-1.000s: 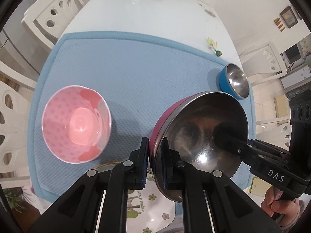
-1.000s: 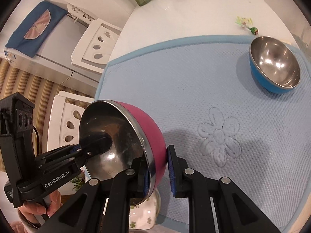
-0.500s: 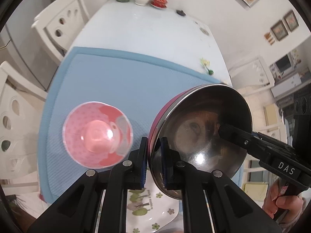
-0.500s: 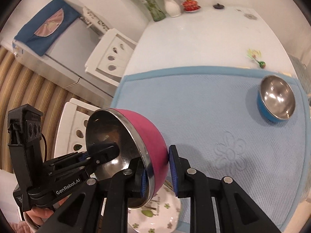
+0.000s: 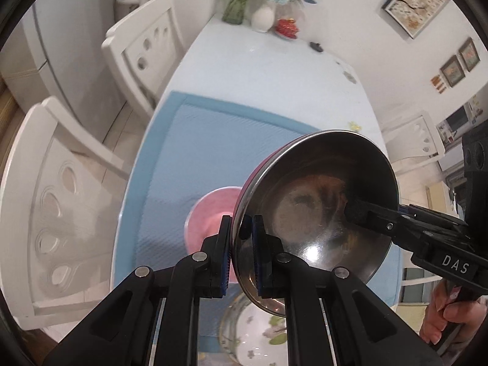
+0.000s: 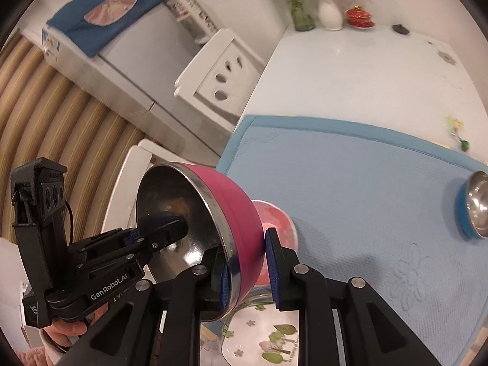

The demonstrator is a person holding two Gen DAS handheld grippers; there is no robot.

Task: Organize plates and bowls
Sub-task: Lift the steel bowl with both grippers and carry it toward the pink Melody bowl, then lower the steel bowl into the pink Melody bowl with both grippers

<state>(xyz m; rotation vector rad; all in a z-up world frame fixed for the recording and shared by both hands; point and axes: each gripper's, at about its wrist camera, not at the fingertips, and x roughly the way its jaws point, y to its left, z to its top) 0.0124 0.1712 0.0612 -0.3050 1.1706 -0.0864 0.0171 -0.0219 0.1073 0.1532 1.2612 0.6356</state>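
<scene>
A magenta bowl [image 5: 320, 207] with a steel inside hangs tilted in the air, held by its rim from two sides. My left gripper [image 5: 241, 244] is shut on its near rim. My right gripper [image 6: 248, 274] is shut on the opposite wall, one pad inside and one on the magenta outside. Each gripper shows in the other's view: the right gripper [image 5: 353, 210] and the left gripper [image 6: 161, 228]. Under the held bowl a pink bowl [image 6: 277, 216] stands on the blue mat [image 6: 366, 183], half hidden. A blue steel bowl [image 6: 474, 207] sits at the mat's right edge.
A glass plate [image 6: 268, 338] with tree prints lies at the mat's near edge, below the grippers. White chairs [image 5: 52, 201] stand along the table's left side. A vase [image 6: 329, 15], flowers and a red lidded cup [image 6: 358, 18] stand at the far end. A small green trinket [image 6: 463, 143] lies on the table.
Both grippers have risen and pulled back and to the left with the magenta bowl. The pink bowl now lies beneath it. The blue bowl has slid out of the left wrist view.
</scene>
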